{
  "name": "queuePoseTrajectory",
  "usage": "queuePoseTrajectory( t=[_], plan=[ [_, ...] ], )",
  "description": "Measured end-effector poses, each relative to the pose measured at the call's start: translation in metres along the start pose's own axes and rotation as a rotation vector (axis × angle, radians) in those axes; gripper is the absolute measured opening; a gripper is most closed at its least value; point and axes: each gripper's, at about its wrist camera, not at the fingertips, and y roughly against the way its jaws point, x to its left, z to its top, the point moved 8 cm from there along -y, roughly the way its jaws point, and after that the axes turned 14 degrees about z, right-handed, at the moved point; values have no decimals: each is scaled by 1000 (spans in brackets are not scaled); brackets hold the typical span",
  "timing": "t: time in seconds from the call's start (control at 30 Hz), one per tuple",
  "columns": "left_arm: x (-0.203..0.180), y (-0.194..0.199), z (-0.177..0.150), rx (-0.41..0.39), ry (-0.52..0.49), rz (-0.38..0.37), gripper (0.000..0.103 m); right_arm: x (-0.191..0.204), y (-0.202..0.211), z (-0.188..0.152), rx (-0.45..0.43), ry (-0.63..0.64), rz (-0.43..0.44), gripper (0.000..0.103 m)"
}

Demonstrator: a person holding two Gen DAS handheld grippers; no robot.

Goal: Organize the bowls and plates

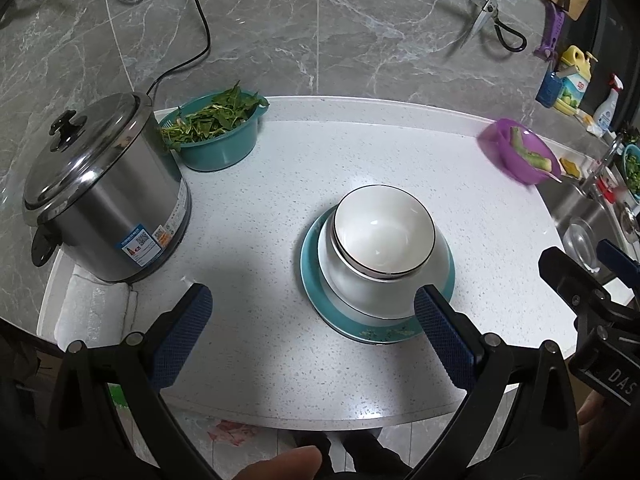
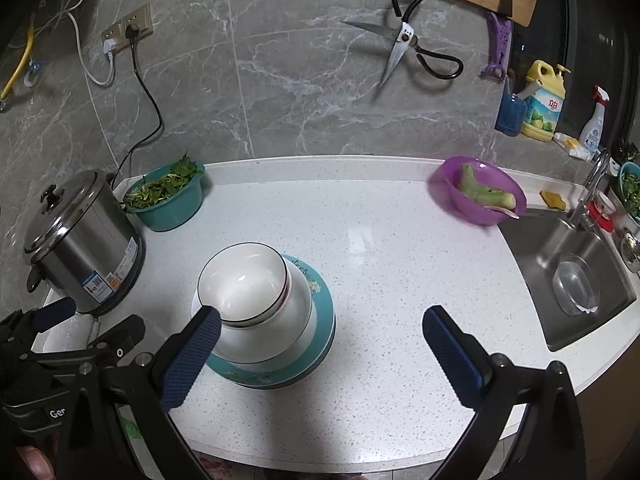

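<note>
Standing mid-countertop (image 1: 280,168): white bowls (image 1: 382,234) nested on a white plate over a teal plate (image 1: 320,300). Left gripper (image 1: 316,334) and right gripper (image 2: 320,354) both spread, empty, hovering near. Risk: nudging the tall stack could topple the bowls or slide it toward the sink (image 2: 560,280).

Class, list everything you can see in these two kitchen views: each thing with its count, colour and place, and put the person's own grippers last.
bowls: two, white, nested on the plates, counter centre
plates: two, white on teal, under the bowls
rice cooker: one, steel, counter left
basin of greens: one, teal, beside the cooker
purple basin: one, holds a green vegetable, near the sink
sink: one, steel, right
scissors: one, black-handled, on the wall
detergent bottle: one, yellow, back right
left gripper: open
right gripper: open
</note>
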Motion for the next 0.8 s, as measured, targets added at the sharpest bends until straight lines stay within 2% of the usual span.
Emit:
queuePoseTrajectory(
  t=[0.8],
  plan=[
    [-7, -3, 10, -15, -7, 15, 103, -9, -7, 0, 38, -9, -28, 103]
  ],
)
